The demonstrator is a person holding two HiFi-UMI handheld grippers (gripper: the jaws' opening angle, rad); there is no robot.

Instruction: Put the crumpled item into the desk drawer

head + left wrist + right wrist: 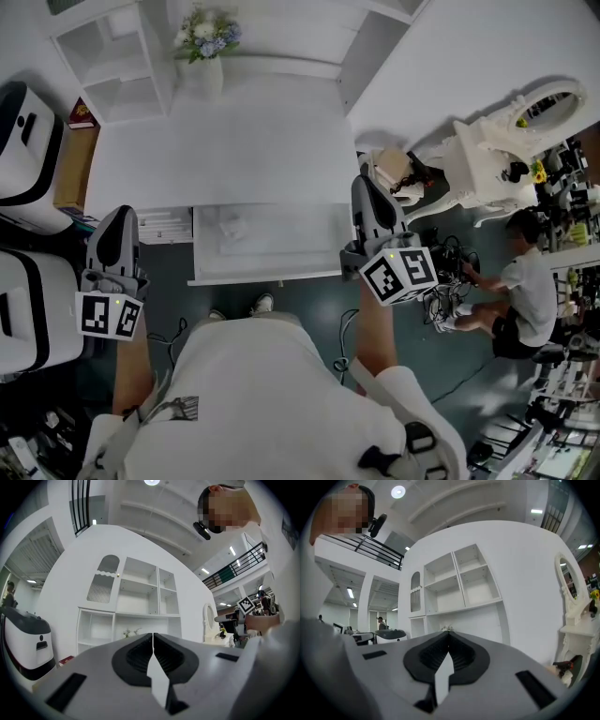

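Note:
In the head view the white desk [225,150] has its drawer [272,274] pulled out toward me. A pale crumpled item [232,228] lies inside the drawer, left of its middle. My left gripper [119,216] is held upright left of the drawer, its jaws shut and empty. To the right of the drawer's corner, my right gripper [365,185] also points up, shut with nothing in it. The left gripper [153,637] in its own view and the right gripper [449,634] in its own view both face the white shelving, jaws together.
A vase of flowers [206,39] stands at the desk's back edge beside white shelves [112,66]. White machines [26,159] stand at the left. A white vanity with an oval mirror [525,122] and a person sitting on the floor [525,291] among cables are at the right.

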